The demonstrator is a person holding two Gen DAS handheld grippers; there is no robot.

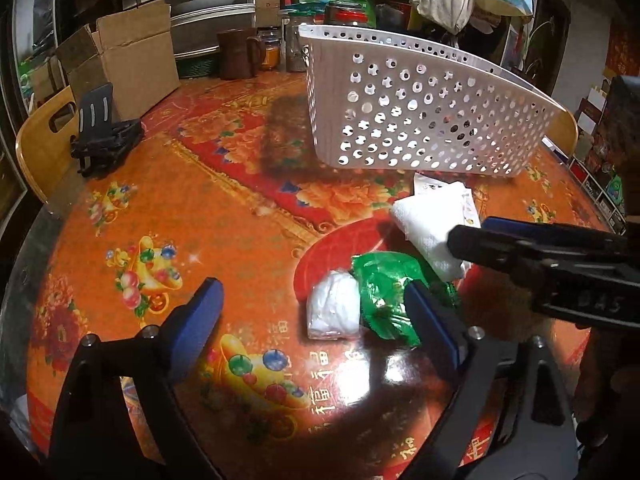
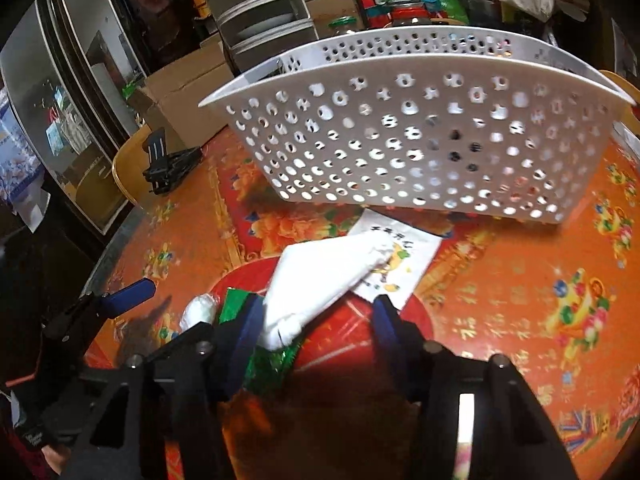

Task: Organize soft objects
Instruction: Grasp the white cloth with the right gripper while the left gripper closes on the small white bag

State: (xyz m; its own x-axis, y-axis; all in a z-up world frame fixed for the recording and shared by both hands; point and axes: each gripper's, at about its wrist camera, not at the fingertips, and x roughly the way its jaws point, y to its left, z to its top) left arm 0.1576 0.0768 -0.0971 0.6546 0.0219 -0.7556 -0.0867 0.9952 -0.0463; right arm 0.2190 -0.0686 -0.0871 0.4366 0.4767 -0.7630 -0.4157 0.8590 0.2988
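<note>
Blue-padded fingers of the left gripper (image 1: pixel 312 316) frame the near edge of the left wrist view, spread wide with nothing between them. Its right finger (image 1: pixel 430 320) sits against the crumpled green foil wrapper (image 1: pixel 384 292), and a small white wrapped bundle (image 1: pixel 334 310) lies just left of that wrapper, between the two fingers but untouched by either.

From the right wrist view, the right gripper (image 2: pixel 316 326) is also open, at a moderate width. Its left finger (image 2: pixel 250 330) presses against the near end of a folded white tissue (image 2: pixel 320 276), while the right finger (image 2: pixel 386 320) stands apart from it, so the tissue is not clamped. The tissue stretches away from the fingers and its far corner overlaps a flat white printed packet (image 2: pixel 400 268) lying on the table.

Beyond these soft things, a white perforated plastic basket (image 1: pixel 424 120) sits on the far right part of the table, appearing tilted in both views. All of this rests on a round table with a glossy red and orange floral cover (image 1: pixel 180 240).

Further left, a black folding stand (image 1: pixel 106 136) sits near the table's edge, with an open cardboard box (image 1: pixel 128 56) behind it and a brown mug (image 1: pixel 238 54) at the far side.
</note>
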